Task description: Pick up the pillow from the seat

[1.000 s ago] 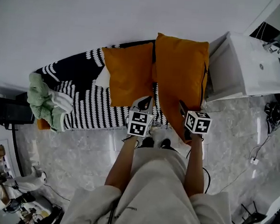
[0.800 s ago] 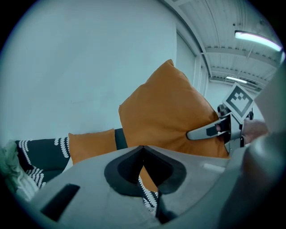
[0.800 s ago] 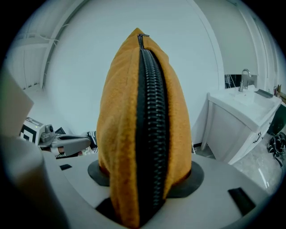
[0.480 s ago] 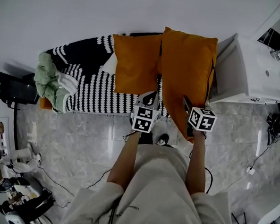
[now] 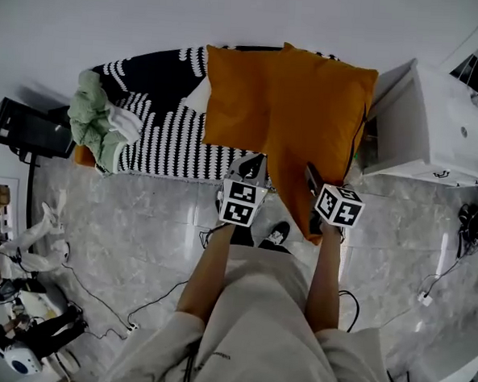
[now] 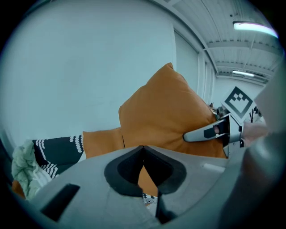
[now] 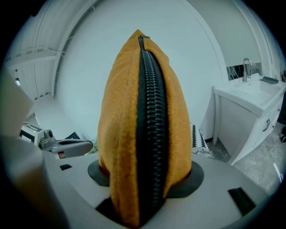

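Note:
A big orange pillow point(image 5: 321, 110) with a black zipper hangs upright in front of the seat point(image 5: 158, 133), which has a black-and-white striped cover. My right gripper point(image 5: 311, 176) is shut on its zipper edge point(image 7: 145, 179), and the pillow point(image 7: 138, 125) fills that view. My left gripper point(image 5: 257, 165) sits at the pillow's left edge. Its pads point(image 6: 129, 167) meet at the tips with a sliver of orange fabric between them. A second orange pillow point(image 5: 233, 97) leans on the seat back, partly covered by the held one.
A green cloth point(image 5: 94, 125) lies bunched on the seat's left end. A white cabinet with a sink point(image 5: 437, 117) stands close on the right. A black box point(image 5: 29, 129) sits at the left, and cables point(image 5: 95, 298) run over the marble floor. My shoes point(image 5: 273, 233) are below the pillow.
Both grippers and the held pillow have shifted together away from the seat and slightly up. The held pillow now overlaps the second pillow. Neither grip has changed.

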Demonstrator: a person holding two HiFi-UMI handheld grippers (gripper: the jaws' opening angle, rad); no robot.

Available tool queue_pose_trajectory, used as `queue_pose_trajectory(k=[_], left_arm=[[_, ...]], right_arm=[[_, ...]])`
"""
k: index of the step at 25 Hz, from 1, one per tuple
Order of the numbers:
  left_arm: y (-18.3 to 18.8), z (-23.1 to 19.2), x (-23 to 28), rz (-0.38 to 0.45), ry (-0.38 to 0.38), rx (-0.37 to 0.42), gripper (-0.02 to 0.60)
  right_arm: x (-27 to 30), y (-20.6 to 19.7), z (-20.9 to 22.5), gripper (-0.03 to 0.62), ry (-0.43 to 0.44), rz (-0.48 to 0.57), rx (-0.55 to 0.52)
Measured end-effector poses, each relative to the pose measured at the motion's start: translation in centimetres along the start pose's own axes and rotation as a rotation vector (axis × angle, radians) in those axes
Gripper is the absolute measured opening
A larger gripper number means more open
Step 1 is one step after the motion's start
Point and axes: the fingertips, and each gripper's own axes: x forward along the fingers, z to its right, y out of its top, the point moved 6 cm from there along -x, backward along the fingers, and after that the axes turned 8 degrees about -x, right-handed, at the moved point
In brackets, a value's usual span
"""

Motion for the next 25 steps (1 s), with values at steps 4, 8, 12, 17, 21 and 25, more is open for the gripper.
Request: queue_pose_trajectory(k=[4, 8, 12, 17, 21, 25], left_arm=[[0.1, -2.1, -0.5, 0.023, 0.018, -0.035, 0.008], [0.2, -4.4, -0.8, 0.063, 0.014, -0.055, 0.008], [-0.3, -7.3, -1.5, 0.060, -0.002, -0.038, 0.008], [0.2, -15.6, -3.2, 0.071, -0.011, -0.045, 0.009], [0.7, -21.0, -3.6, 0.061, -0.052, 0.006, 0.008], [1.4, -26.3, -4.0, 0.062, -0.087, 0.032, 0.008]], right_arm=[[0.6, -0.1, -1.9, 0.268, 0.003, 0.009, 0.021], [1.9, -0.1, -4.3, 0.268, -0.010, 0.022, -0.003], [3.7, -0.3, -7.3, 0.268, -0.021, 0.025, -0.016], [8.2, 0.0, -13.3, 0.268, -0.039, 0.032, -0.007], [12.1, 0.6, -18.6, 0.268, -0.060, 0.039, 0.011], [15.7, 1.3, -23.6, 0.268, -0.071, 0.055, 0.034]])
